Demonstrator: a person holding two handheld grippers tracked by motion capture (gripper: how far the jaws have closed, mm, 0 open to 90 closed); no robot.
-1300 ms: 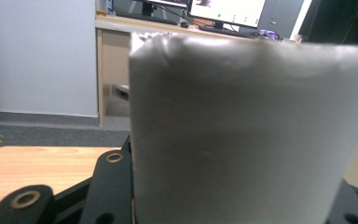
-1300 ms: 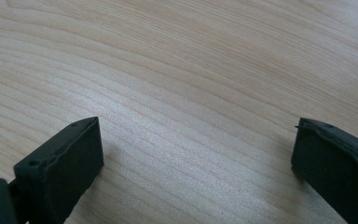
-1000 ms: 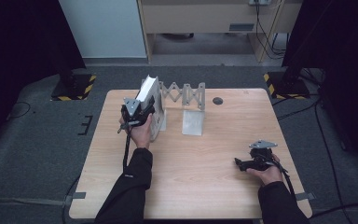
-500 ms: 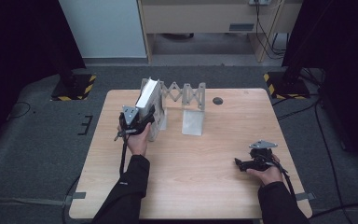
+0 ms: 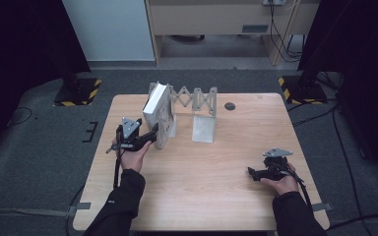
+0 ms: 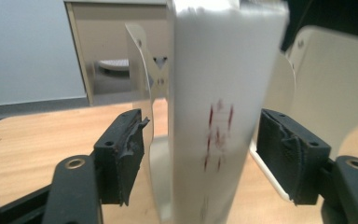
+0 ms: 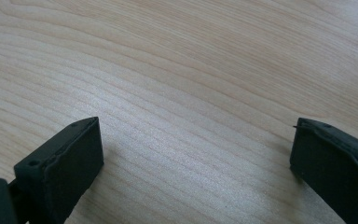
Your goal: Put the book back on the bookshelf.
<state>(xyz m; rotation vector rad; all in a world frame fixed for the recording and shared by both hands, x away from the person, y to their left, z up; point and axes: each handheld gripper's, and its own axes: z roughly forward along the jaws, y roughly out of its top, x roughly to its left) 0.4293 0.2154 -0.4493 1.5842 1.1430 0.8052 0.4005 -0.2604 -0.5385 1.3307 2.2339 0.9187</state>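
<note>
- The book (image 5: 157,115), white with a white cover, stands upright in the left end of the expanding metal book rack (image 5: 193,101), which sits by the worktop's (image 5: 202,196) far edge, left of its middle.
- In the left claw view the book's (image 6: 219,116) fore-edge, marked with faint red smudges, rises between the two black jaws, with a pale rack plate (image 6: 142,65) on either side of it.
- The left claw (image 5: 150,136) sits just in front of the book; its jaws have just been opening, and a gap shows between each pad and the book, so it has let go.
- The right claw (image 5: 252,172) rests near the worktop's near right corner, well apart from the rack.
- In the right claw view its jaws stand wide apart over bare wood (image 7: 182,93), holding nothing.
- A small dark round disc (image 5: 230,105) lies near the far edge, right of the rack.
</note>
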